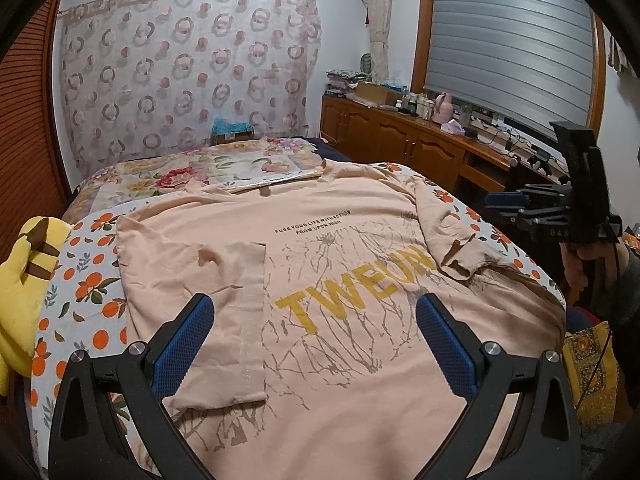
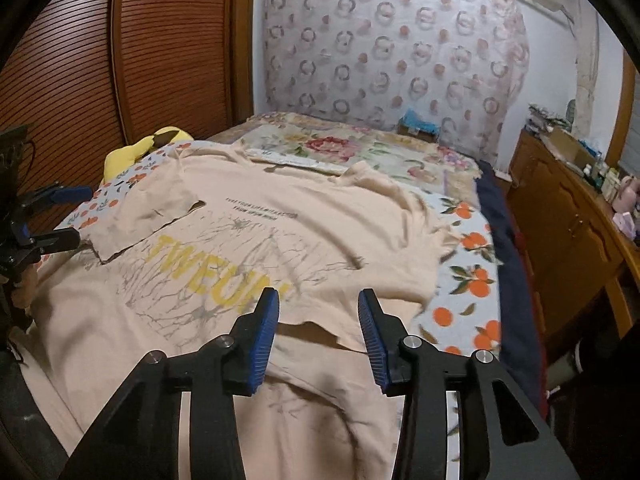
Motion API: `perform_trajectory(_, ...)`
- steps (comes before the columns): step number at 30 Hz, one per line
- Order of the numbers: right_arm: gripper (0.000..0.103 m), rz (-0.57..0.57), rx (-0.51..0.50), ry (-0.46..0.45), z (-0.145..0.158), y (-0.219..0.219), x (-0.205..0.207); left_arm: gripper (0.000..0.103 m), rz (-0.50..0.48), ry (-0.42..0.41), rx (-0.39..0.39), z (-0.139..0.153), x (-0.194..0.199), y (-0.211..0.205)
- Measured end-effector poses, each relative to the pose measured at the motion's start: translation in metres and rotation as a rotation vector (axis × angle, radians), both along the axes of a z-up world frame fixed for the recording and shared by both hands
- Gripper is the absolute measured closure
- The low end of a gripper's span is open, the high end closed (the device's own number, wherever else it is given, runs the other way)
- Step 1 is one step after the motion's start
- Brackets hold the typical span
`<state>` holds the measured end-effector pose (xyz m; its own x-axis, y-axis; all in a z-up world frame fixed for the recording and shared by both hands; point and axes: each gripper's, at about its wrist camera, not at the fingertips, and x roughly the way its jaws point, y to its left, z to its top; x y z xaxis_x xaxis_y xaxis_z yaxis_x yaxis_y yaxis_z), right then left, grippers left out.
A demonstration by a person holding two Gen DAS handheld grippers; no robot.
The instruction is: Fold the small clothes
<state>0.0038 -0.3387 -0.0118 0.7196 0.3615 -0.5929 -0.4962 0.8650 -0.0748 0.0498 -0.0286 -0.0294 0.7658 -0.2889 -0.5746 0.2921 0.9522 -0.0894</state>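
I have the peach T-shirt (image 1: pixel 340 280) spread print-up across the bed (image 1: pixel 92 280), filling most of its near end, one sleeve already folded in over the chest. My left gripper (image 1: pixel 314 332) hangs wide open above the shirt, holding nothing. My right gripper (image 2: pixel 318 320) is released too, jaws parted over the rumpled sleeve hem (image 2: pixel 320 330) with nothing pinched. The cloth looks thin, limp and light; I'd pinch hems or seams, where layers bunch.
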Motion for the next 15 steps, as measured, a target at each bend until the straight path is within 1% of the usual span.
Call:
perform_trajectory(3, 0.059, -0.059, 0.015, 0.033, -0.007, 0.0, 0.016, 0.002, -0.001, -0.003, 0.002, 0.0, 0.0, -0.002)
perform_trajectory(5, 0.059, -0.104, 0.012, 0.058, -0.014, -0.012, 0.021, 0.002, -0.001, -0.003, 0.0, -0.001, 0.0, -0.001)
perform_trajectory(8, 0.059, -0.15, 0.041, 0.113, -0.026, -0.024, 0.034, 0.002, -0.003, -0.001, -0.003, -0.002, 0.0, -0.002)
perform_trajectory(11, 0.059, -0.179, 0.07, 0.162, -0.038, -0.027, 0.043, 0.002, 0.0, 0.006, -0.003, -0.005, 0.0, -0.001)
perform_trajectory(15, 0.059, -0.179, 0.11, 0.211, -0.046, -0.029, 0.052, 0.002, 0.003, 0.018, -0.007, -0.01, 0.002, 0.0)
